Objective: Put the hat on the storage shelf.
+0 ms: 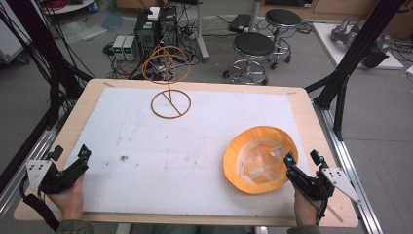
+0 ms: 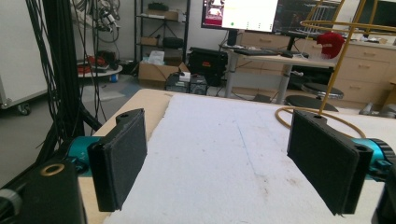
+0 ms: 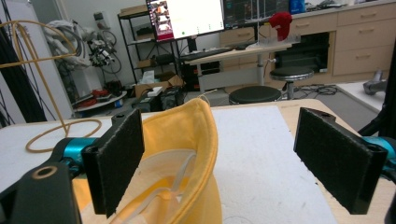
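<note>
2 handheld grippers sit low over the near edge of a tabletop (image 1: 311, 105) covered by a white foam sheet (image 1: 185, 146). The left gripper (image 1: 70, 155) is at the near left corner, held in a hand (image 1: 68, 200), with its fingers (image 2: 122, 154) spread wide apart and nothing between them; its own view looks along bare white foam.

The right gripper (image 1: 303, 158) is at the near right corner, also with its fingers (image 3: 116, 154) wide open and gripping nothing. An orange bucket hat (image 1: 260, 159) lies upside down on the foam in the near right part of the tabletop, its pale lining facing up. The hat's right rim is just beside the right gripper's left finger tip in the high view. In the right gripper view the raised orange brim (image 3: 198, 135) stands close behind the left finger, partly within the gap; whether it touches the pad cannot be told.

1 thin wire hat stand (image 1: 169, 83), a ring base with an upright rod and looped top, stands at the far side of the tabletop, well apart from the hat and both grippers.
</note>
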`<act>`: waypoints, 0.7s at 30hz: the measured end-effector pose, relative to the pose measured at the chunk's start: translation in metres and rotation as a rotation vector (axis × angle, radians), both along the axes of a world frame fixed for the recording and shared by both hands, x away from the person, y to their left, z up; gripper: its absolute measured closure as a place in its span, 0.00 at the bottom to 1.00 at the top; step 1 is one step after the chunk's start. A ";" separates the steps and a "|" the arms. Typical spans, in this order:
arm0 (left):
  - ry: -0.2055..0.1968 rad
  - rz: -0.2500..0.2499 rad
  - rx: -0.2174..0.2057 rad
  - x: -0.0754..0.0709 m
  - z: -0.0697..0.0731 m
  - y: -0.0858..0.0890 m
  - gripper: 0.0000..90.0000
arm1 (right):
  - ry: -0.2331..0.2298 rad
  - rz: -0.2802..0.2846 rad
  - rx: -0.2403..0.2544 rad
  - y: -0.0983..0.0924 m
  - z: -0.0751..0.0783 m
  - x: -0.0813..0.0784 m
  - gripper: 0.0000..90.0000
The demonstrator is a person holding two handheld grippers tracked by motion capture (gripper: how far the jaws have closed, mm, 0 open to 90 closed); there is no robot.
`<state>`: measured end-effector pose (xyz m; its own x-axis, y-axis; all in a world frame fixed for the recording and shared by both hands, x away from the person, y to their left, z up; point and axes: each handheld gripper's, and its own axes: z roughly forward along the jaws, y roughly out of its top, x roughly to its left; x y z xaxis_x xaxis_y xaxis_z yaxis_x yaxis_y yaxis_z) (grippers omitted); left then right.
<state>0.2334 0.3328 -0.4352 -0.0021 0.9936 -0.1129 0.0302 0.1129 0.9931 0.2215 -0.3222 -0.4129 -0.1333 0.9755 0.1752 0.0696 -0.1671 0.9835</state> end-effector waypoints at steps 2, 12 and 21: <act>-0.001 -0.012 -0.004 0.000 0.000 0.000 0.23 | 0.016 0.020 0.005 0.001 0.001 0.000 0.18; -0.002 -0.013 0.000 0.000 0.000 0.000 0.23 | 0.084 0.056 0.023 0.009 0.002 0.003 0.19; -0.003 -0.011 0.002 0.001 -0.001 -0.001 0.23 | 0.159 0.056 0.060 0.010 0.001 0.005 0.20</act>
<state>0.2343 0.3323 -0.4357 0.0097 0.9938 -0.1105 0.0290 0.1102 0.9935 0.2269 -0.3127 -0.4117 -0.1528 0.9545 0.2560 0.2343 -0.2166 0.9477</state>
